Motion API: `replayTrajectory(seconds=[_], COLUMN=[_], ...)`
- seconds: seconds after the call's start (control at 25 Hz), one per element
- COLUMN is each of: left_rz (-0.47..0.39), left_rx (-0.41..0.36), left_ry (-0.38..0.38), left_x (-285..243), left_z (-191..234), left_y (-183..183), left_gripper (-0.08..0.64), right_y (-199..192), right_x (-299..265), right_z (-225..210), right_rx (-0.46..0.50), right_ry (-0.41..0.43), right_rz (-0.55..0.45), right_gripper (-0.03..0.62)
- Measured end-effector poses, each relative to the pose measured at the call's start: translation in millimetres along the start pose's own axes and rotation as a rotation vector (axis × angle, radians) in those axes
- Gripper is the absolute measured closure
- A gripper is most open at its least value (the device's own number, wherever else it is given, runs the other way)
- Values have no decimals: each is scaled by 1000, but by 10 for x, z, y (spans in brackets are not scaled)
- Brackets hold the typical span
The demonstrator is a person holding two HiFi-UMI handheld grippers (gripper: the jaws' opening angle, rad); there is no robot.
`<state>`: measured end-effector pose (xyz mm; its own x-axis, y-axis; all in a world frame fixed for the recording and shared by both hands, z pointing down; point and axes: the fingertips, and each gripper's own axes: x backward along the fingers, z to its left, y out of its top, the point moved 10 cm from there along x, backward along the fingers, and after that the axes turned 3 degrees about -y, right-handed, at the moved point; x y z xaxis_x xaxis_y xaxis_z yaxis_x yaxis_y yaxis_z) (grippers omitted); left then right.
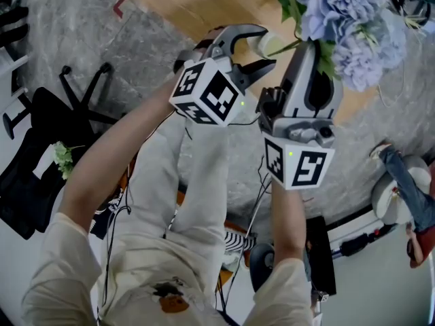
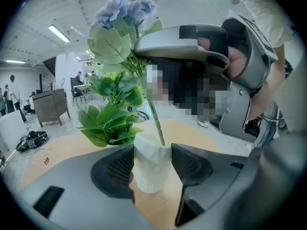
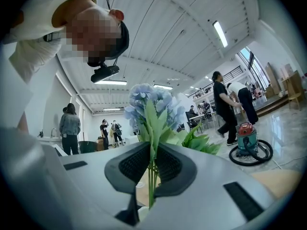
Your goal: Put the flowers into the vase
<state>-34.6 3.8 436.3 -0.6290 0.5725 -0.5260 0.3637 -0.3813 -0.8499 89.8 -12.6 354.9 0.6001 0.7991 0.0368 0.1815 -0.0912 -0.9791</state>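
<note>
Floor [image 1: 61, 26]: grey marbled surface around the table; a black chair base [image 1: 85, 90] stands on it at the left of the head view.
Table [image 1: 183, 2]: pale wood top, and I have both tools over it at the top of the head view.
Flowers [image 1: 353, 26]: 1 bunch of blue blooms with green leaves, upright and raised above the table. It sits at the right of the head view, directly beyond the right gripper.
Right gripper [image 3: 152, 163]: its 2 jaws are drawn together and clamped on the stems, with the blooms standing above the pads.
Left gripper [image 1: 253, 47]: angled down at the table just left of the right gripper, with the vase between its 2 jaws. From its own view I read both pads as meeting the vase's sides, so it grips the vase.
Vase [image 2: 151, 171]: small, white and upright, over the wood between the left pads and directly under the bunch. I cannot tell whether its base rests on the table.
Stems [image 3: 151, 186]: thin and green, running down through the right pads. In the left gripper view 1 stem reaches the vase's rim; I cannot tell how far in it goes.
</note>
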Motion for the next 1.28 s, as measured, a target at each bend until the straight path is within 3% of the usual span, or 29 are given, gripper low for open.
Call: replayTrajectory(seconds=[0.48, 0.92, 1.28], left_rz=[-1, 6, 9], left_rx=[-1, -7, -11], left_ry=[-1, -5, -11], left_x=[-49, -154, -160], left_z=[-97, -207, -125], left_y=[-29, 32, 120], left_gripper=[311, 311, 310], right_y=[-141, -473, -478], right_x=[316, 487, 434], right_z=[-101, -270, -303], right_rx=[4, 13, 27], right_ry=[3, -9, 4], right_rz=[71, 278, 356], right_gripper=[571, 571, 571])
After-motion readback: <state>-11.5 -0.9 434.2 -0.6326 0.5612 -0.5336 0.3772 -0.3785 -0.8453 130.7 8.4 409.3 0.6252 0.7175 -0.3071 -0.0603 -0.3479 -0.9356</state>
